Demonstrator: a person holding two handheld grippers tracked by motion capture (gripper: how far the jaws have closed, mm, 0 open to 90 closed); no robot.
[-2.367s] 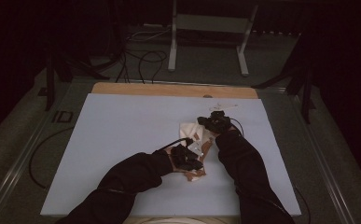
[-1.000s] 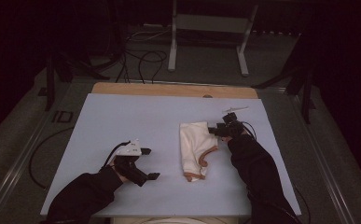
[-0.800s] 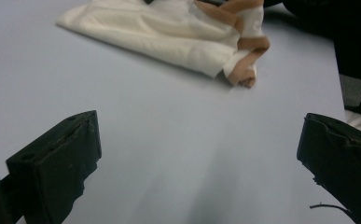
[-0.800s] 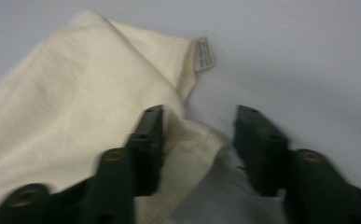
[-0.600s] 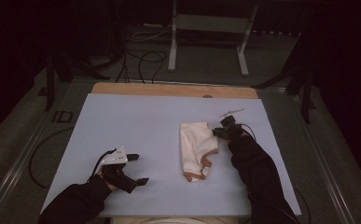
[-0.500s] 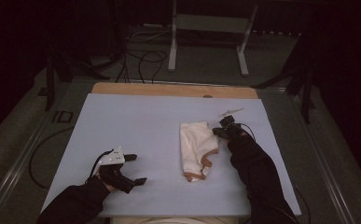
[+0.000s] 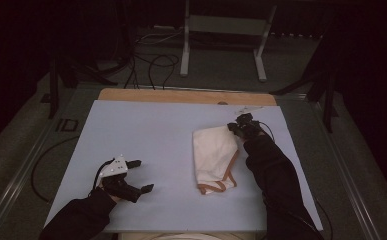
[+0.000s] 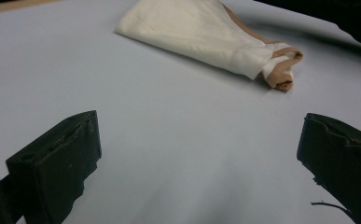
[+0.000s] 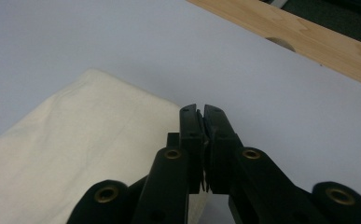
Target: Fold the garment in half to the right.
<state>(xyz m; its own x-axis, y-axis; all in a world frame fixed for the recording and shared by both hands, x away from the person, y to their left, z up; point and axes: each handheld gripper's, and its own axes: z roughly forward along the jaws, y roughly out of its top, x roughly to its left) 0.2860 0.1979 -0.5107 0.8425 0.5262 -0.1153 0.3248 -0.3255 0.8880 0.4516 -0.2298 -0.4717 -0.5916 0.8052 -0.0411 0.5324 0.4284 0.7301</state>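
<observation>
We see a folded cream cloth (image 7: 213, 152) with a tan band lying on the pale blue counter (image 7: 146, 130), right of its middle and closer to the right edge than to the left. Its upper end reaches toward the far right corner, and the tan band (image 7: 218, 186) curls at the end nearest the person. Our right gripper (image 7: 242, 126) sits at the cloth's far right corner, and the sleeve (image 7: 271, 170) behind it runs along the cloth's right side down to the near edge. In the right gripper view the jaws stand pressed together, with only a hairline between the pads; they have just been closing. The cloth (image 9: 71, 158) lies just left of and below the tips there, and a cream sliver shows under the jaws, but we cannot tell whether any fabric is pinched between them. Beyond the tips lies bare counter and then a strip of wood (image 9: 304, 39) along the far edge. Our left gripper (image 7: 131, 177) is well apart from the cloth, low over the counter near the near left corner, with its jaws spread wide and nothing between them. In the left gripper view the two black jaws frame bare counter, and the cloth (image 8: 201, 35) lies farther off at the top, its tan band (image 8: 283, 70) rolled at the right end.
</observation>
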